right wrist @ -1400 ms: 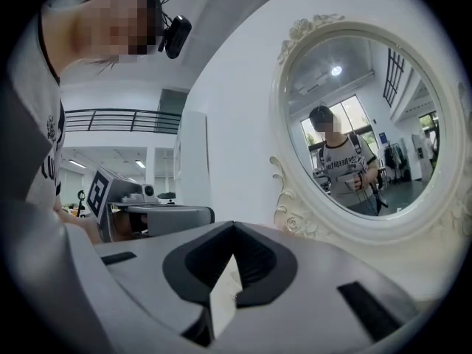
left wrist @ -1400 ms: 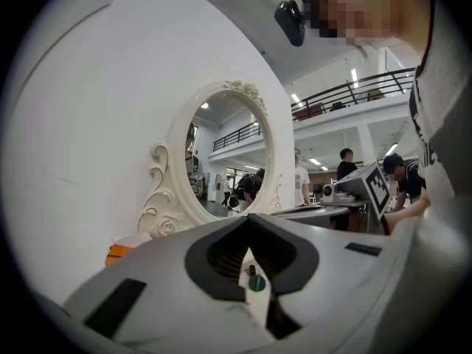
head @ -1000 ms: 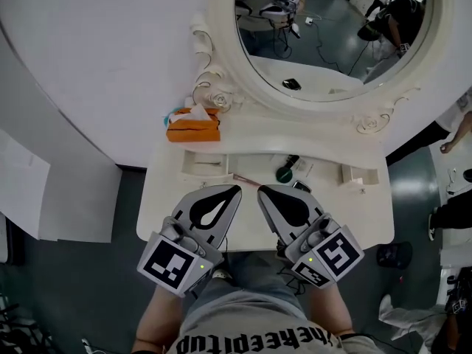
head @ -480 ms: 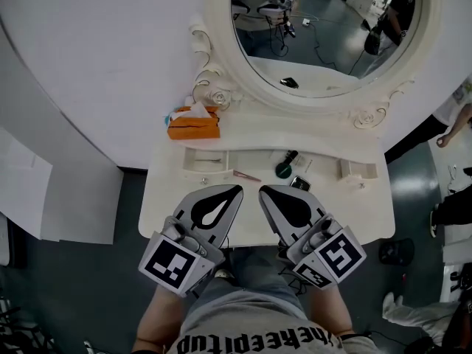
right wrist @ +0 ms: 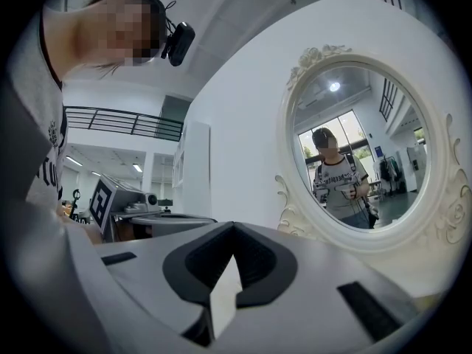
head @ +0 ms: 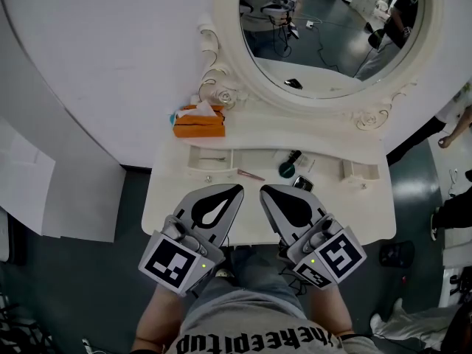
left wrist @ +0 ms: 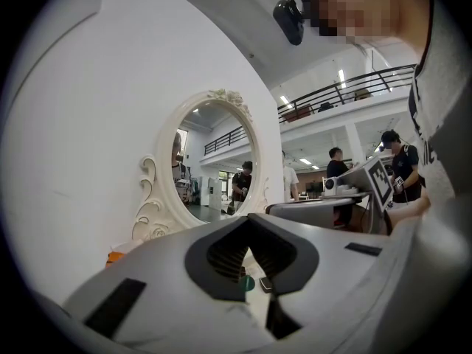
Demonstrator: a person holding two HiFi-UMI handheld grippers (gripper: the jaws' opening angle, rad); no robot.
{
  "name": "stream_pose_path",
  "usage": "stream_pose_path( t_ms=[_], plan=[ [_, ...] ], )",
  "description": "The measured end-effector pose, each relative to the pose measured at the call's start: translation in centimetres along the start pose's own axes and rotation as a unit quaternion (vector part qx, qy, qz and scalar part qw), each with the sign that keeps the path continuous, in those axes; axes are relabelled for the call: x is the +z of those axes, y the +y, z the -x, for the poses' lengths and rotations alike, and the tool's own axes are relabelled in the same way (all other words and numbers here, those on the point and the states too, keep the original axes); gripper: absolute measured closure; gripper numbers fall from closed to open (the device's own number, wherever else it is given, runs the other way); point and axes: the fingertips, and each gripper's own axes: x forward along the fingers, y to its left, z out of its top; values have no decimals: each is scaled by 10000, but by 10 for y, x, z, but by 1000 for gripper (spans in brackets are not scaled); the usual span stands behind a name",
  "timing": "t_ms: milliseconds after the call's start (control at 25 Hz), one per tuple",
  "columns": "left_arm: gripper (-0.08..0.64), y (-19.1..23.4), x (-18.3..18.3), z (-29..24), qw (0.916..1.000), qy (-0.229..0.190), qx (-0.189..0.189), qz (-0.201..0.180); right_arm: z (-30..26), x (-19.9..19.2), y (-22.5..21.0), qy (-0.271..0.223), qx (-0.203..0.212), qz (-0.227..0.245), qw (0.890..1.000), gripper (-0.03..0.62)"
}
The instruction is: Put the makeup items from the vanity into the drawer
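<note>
A white vanity worktop (head: 177, 205) under an oval mirror (head: 324, 35): the makeup items, a green pot (head: 285, 171), pink pencil (head: 251, 175) and dark compact (head: 302, 184), lie just below the mirror. Further below it hover the left gripper (head: 237, 190) and right gripper (head: 263, 191), jaws closed and empty. Reaching in unopened could likely knock the pencil off.

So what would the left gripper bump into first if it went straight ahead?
Probably the thin pink stick on the vanity, just past the shut left gripper. The round green pot sits farther on. Height is unclear, so it might pass over.
</note>
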Motion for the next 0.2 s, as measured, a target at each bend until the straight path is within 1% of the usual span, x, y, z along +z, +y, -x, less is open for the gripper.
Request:
stream_pose_path(
  t_ms=[200],
  plan=[
    [538, -1, 1, 3, 10000, -24, -18, -20, -1, 1, 3, 0, -5, 7, 10000, 581]
  ],
)
